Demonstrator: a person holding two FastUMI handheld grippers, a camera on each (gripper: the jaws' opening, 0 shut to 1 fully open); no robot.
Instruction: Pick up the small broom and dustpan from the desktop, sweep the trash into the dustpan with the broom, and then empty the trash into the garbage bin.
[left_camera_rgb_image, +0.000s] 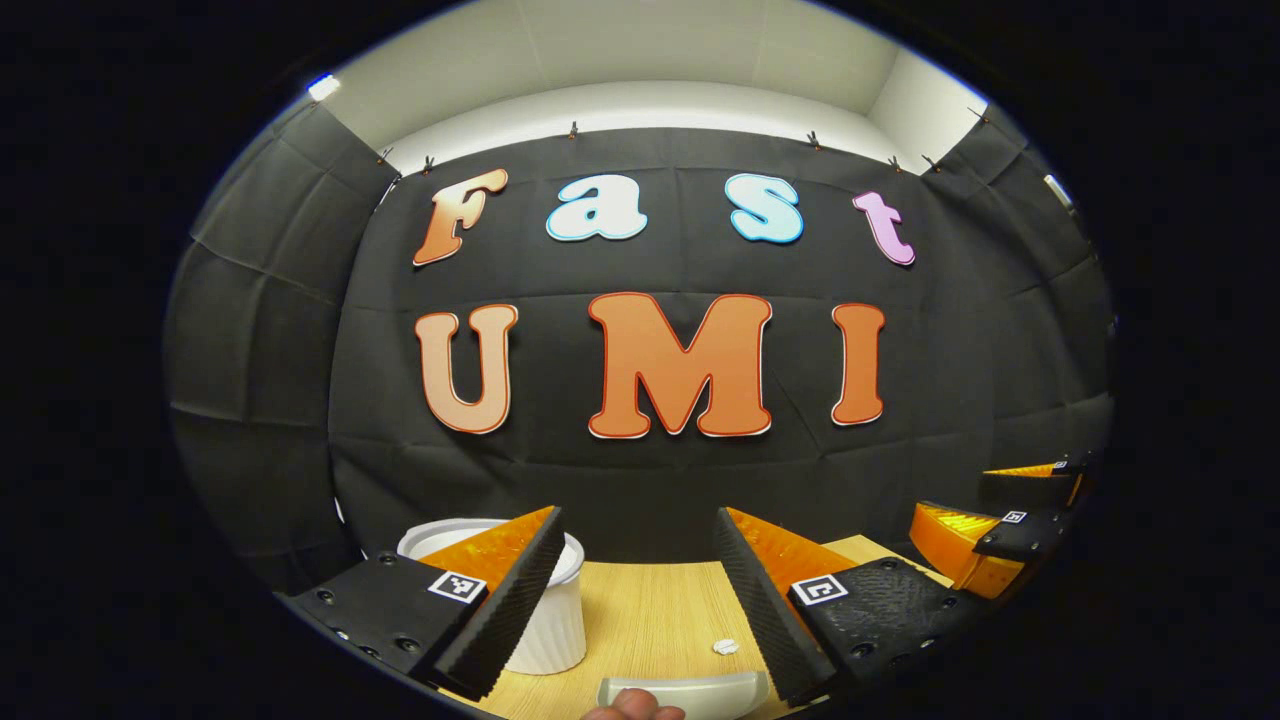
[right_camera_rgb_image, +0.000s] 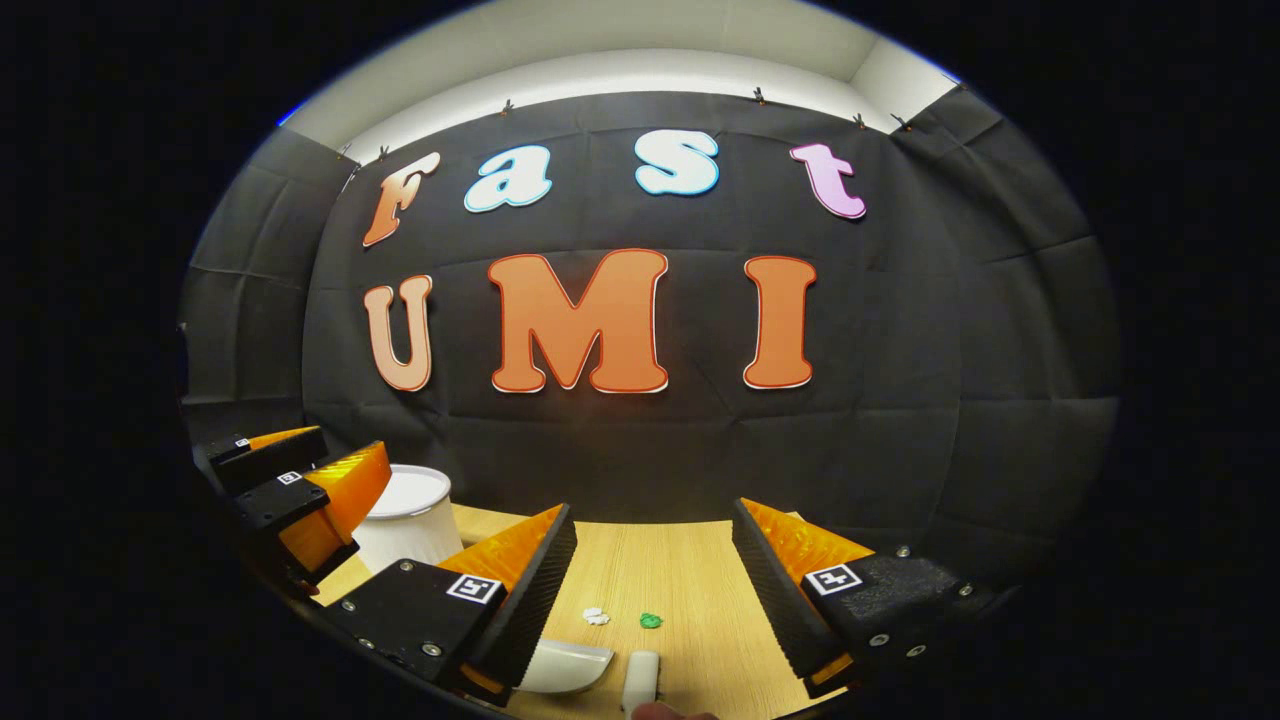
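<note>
In the left gripper view my left gripper (left_camera_rgb_image: 640, 540) stands open above the wooden desktop (left_camera_rgb_image: 650, 610), with nothing between its fingers. A small white scrap (left_camera_rgb_image: 726, 647) lies on the wood, and the curved white dustpan (left_camera_rgb_image: 690, 690) shows at the bottom edge. My right gripper (right_camera_rgb_image: 655, 530) is open too. Below it lie a white scrap (right_camera_rgb_image: 596, 616) and a green scrap (right_camera_rgb_image: 651, 621). Nearer me are part of the dustpan (right_camera_rgb_image: 565, 665) and a white handle end (right_camera_rgb_image: 641, 680), probably the broom's. The white ribbed garbage bin (right_camera_rgb_image: 405, 520) stands at the back left.
The bin (left_camera_rgb_image: 545, 620) sits partly behind my left finger. Each gripper appears in the other's view, the right gripper (left_camera_rgb_image: 1000, 505) and the left gripper (right_camera_rgb_image: 310, 470). A person's fingertip (left_camera_rgb_image: 630, 707) pokes in at the bottom. The black cloth wall closes the desk's far side.
</note>
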